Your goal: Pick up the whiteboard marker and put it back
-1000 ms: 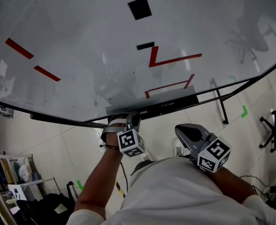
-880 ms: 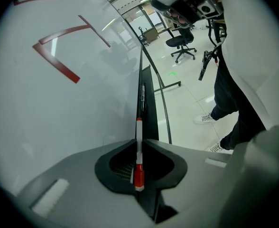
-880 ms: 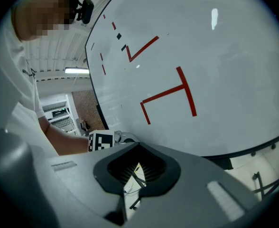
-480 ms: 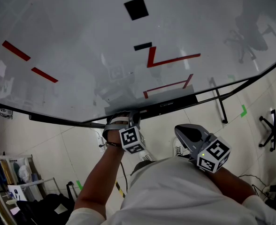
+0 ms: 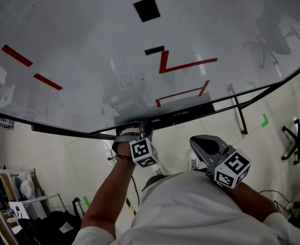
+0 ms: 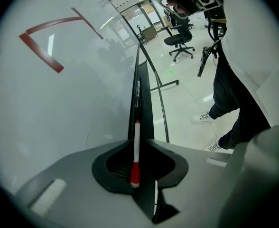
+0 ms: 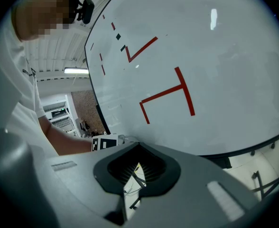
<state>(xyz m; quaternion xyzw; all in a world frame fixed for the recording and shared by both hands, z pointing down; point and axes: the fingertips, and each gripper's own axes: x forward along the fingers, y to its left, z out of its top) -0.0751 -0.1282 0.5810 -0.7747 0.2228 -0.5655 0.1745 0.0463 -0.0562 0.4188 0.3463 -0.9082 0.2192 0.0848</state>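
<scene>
Red-capped whiteboard marker [image 6: 135, 152] sits clamped in the left hand-held gripper [image 6: 138, 144], lying along the whiteboard tray [image 6: 144, 103]. Right hand-held gripper [image 7: 138, 146] has its jaws together, holding nothing.

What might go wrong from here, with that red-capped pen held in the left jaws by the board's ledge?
1. The left gripper seems to pinch the whiteboard marker only near its red cap. The long barrel sticks out ahead, so it might pivot or slip.
2. The tray under the whiteboard is narrow, with the floor below it. If released off line, the marker could roll off and drop.
</scene>
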